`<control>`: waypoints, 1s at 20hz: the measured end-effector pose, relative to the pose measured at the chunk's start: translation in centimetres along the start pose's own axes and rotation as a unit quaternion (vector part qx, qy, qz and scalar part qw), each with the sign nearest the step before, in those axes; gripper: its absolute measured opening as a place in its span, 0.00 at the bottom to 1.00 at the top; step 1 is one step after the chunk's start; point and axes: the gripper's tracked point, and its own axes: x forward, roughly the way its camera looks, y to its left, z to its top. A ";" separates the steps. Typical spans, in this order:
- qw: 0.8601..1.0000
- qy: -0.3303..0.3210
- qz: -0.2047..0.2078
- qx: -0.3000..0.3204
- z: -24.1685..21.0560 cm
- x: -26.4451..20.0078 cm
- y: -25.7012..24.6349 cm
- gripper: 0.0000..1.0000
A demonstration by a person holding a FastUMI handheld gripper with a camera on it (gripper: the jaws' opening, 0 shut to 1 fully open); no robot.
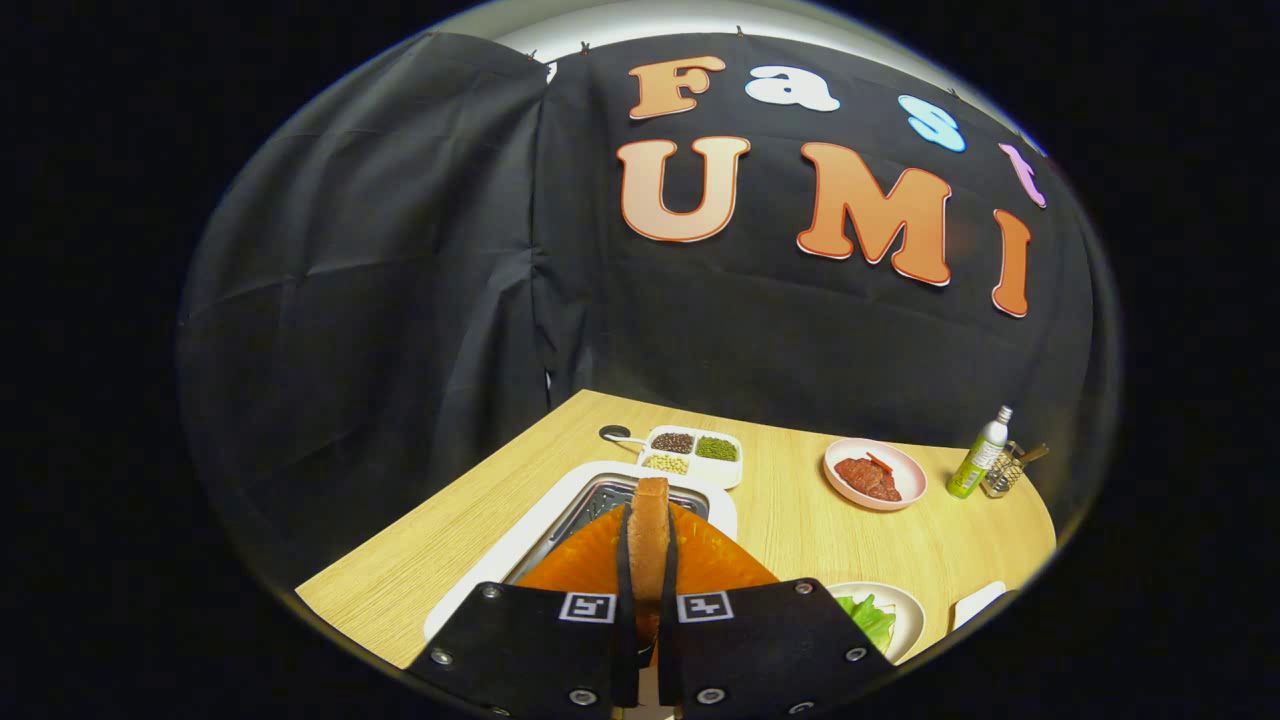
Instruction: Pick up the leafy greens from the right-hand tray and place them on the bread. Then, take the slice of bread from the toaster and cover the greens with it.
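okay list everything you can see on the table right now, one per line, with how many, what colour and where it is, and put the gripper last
Slice of tan toasted bread: one, tan-brown, upright on edge between the fingers.
Orange plate: one, orange, under the bread, just ahead of the fingers.
White rectangular tray with a metal grate: one, white, under the orange plate.
White divided dish of beans: one, with dark, green and yellow portions, beyond the tray.
Pink plate of red meat: one, pink, right of the divided dish.
Green bottle with a white cap: one, beside the pink plate.
Metal wire holder: one, next to the bottle.
White plate of leafy greens: one, right of the fingers.
Light wooden table: one.
Gripper: one, black, fingers pressing both faces of the bread.
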 end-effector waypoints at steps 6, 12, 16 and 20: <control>0.999 -0.025 0.015 0.017 2.3 -1.4 -0.6 0.08; 0.997 -0.044 0.026 0.051 4.5 -2.9 -1.8 0.08; 0.996 -0.055 0.029 0.069 5.6 -4.0 -2.9 0.08; 0.993 -0.061 0.045 0.086 6.4 -5.1 -3.0 0.08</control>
